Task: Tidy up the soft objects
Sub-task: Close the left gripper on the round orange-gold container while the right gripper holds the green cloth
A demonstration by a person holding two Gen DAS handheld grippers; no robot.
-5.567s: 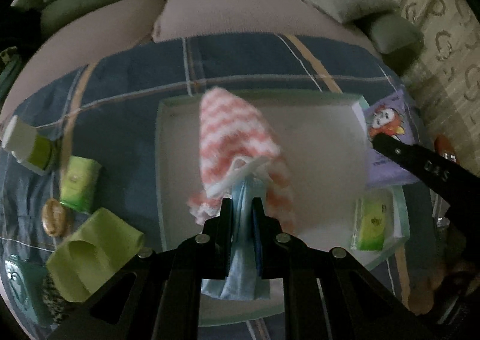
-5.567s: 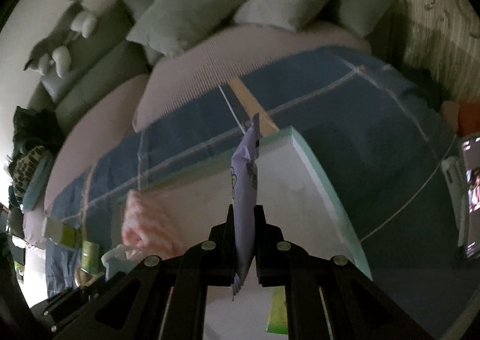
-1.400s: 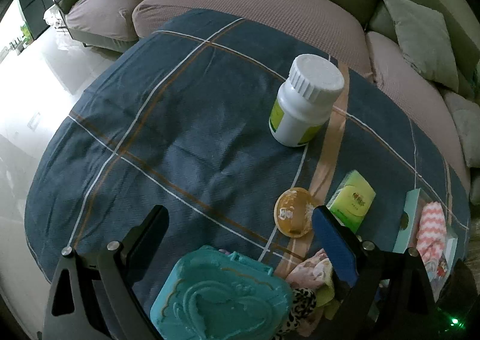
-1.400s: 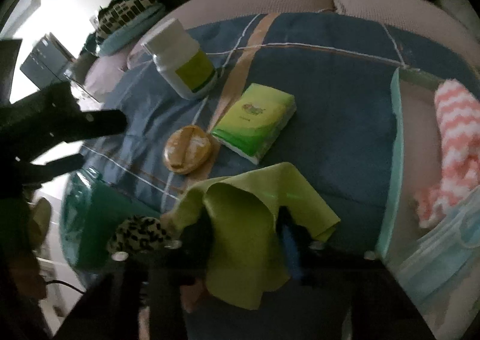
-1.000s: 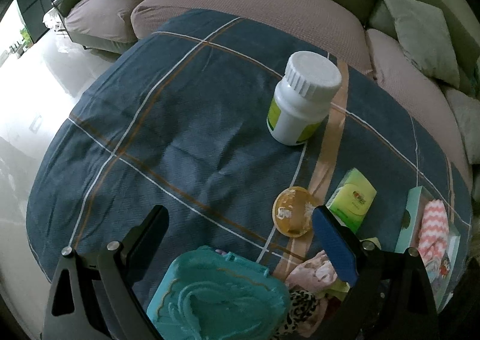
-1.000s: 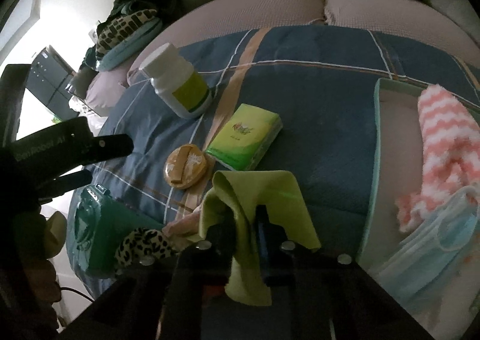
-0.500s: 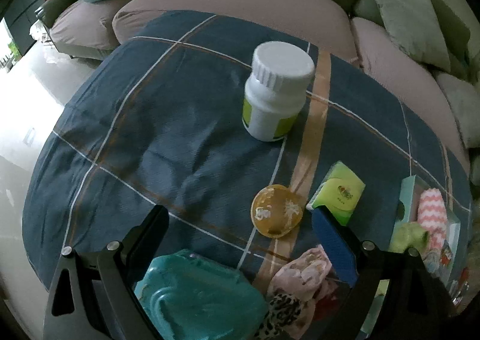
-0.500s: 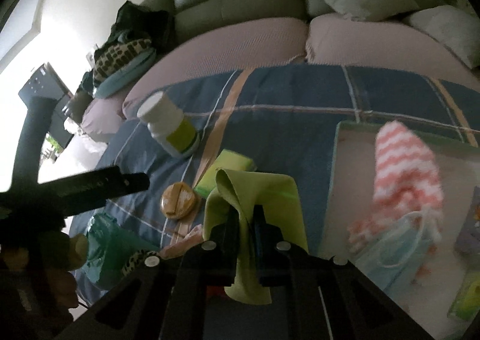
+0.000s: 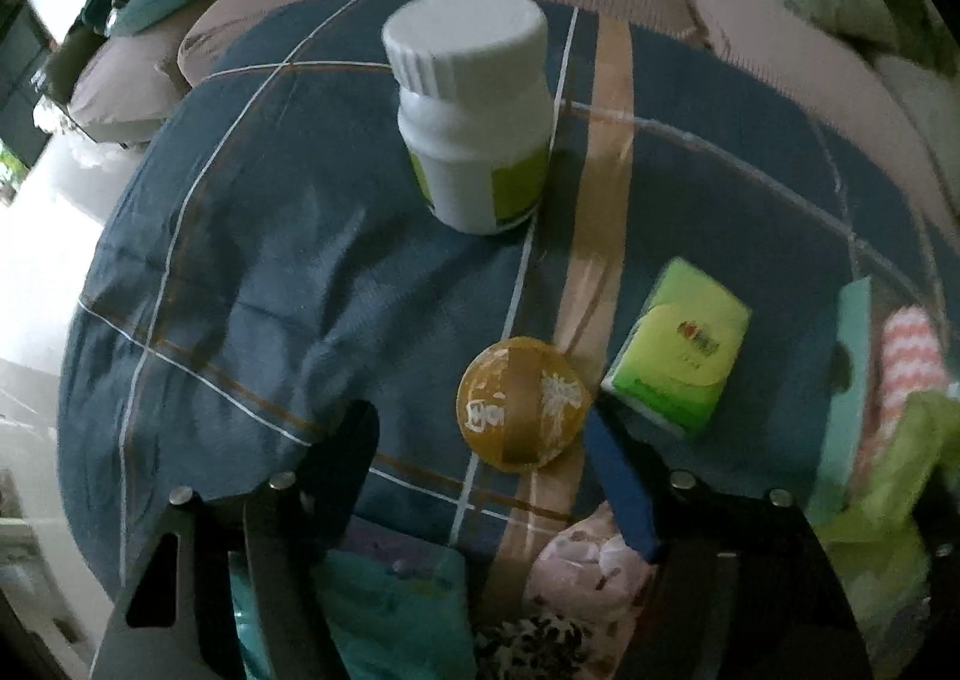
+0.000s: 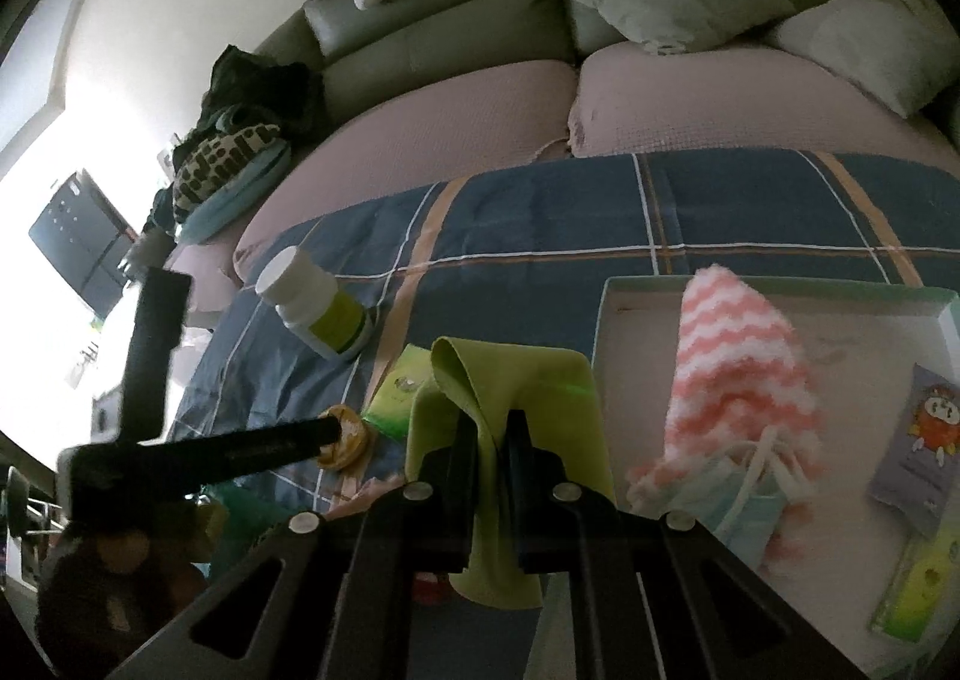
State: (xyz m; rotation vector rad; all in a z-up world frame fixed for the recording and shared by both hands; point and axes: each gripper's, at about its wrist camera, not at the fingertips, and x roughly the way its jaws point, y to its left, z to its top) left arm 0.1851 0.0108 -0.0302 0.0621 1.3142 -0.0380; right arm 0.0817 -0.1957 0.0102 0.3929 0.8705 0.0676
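My right gripper point(image 10: 492, 428) is shut on a lime green cloth point(image 10: 516, 380), which hangs lifted beside the left rim of the white tray point(image 10: 606, 320). A pink-and-white fuzzy sock point(image 10: 738, 368) and a blue face mask point(image 10: 750, 500) lie in the tray. My left gripper point(image 9: 474, 416) points down at the tablecloth with its jaws closing. An orange round disc point(image 9: 522, 401) lies between its fingertips, close to the blue-padded one, and neither pad presses on it. A pink cloth point(image 9: 594, 560) and a leopard-print cloth point(image 9: 528, 644) lie under that gripper.
A white bottle point(image 9: 474, 110) stands behind the disc, with a green tissue pack point(image 9: 681, 344) to its right. A teal case point(image 9: 384, 608) lies low under the left gripper. A purple packet point(image 10: 924, 452) and a green packet point(image 10: 918, 590) lie in the tray. A sofa with cushions curves behind.
The right gripper closed on the green cloth, lifted it and carried it to the tray's edge. The left gripper came nearer the orange disc and its jaws narrowed.
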